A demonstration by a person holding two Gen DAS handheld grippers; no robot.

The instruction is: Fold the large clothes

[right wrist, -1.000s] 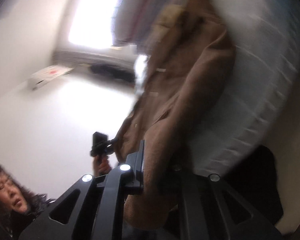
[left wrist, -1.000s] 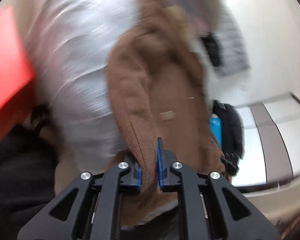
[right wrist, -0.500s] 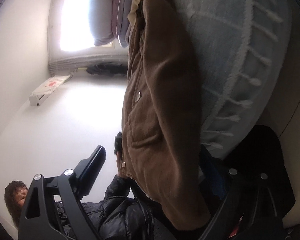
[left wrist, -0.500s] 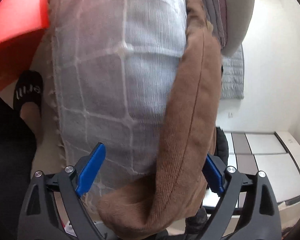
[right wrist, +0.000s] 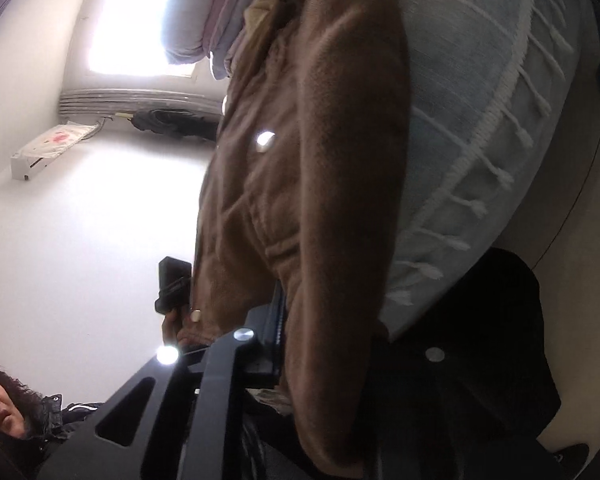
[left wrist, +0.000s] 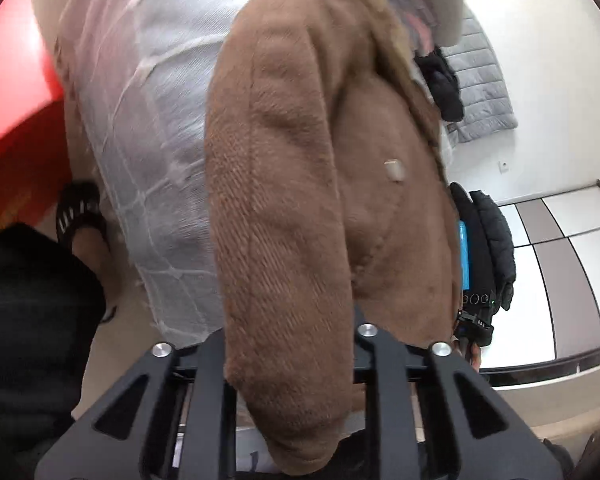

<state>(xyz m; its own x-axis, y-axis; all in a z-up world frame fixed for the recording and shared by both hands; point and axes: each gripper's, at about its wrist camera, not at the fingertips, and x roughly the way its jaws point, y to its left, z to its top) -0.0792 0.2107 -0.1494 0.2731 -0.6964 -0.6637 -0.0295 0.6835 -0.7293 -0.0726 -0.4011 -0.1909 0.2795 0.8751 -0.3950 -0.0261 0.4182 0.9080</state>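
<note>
L claw (left wrist: 290,344): jaws have just been closing, now clamped on a thick roll of the brown fleece jacket (left wrist: 300,184); the pads themselves are hidden by fabric. The roll passes between the jaws and hangs over the claw frame toward the camera.

R claw (right wrist: 300,320): jaws have just been closing, now clamped on another fold of the same jacket (right wrist: 312,160); only one finger (right wrist: 276,320) shows, dark, edge-on; the other is covered by cloth.

Jacket axis: in both wrist views the long axis runs from the claws straight away, up the frame, w/ the collar end farthest. In the L view the gripped roll lies left of the body panel, which carries a small pale tab (left wrist: 394,170). In the R view a bright snap button (right wrist: 265,139) sits on the front panel, about midway along.

Support: jacket lies along a bed w/ a pale checked, fringed cover (left wrist: 148,120), which shows left of the jacket in the L view, right of it in the R view (right wrist: 492,120).

Surround, L view: red panel (left wrist: 16,80) at far left; a foot in a black slipper (left wrist: 78,216) on the floor; the person's other hand (left wrist: 470,350) at the jacket's right edge.

Surround, R view: folded bedding (right wrist: 208,20) beyond the collar, bright window (right wrist: 132,16), wall AC unit (right wrist: 48,148).
</note>
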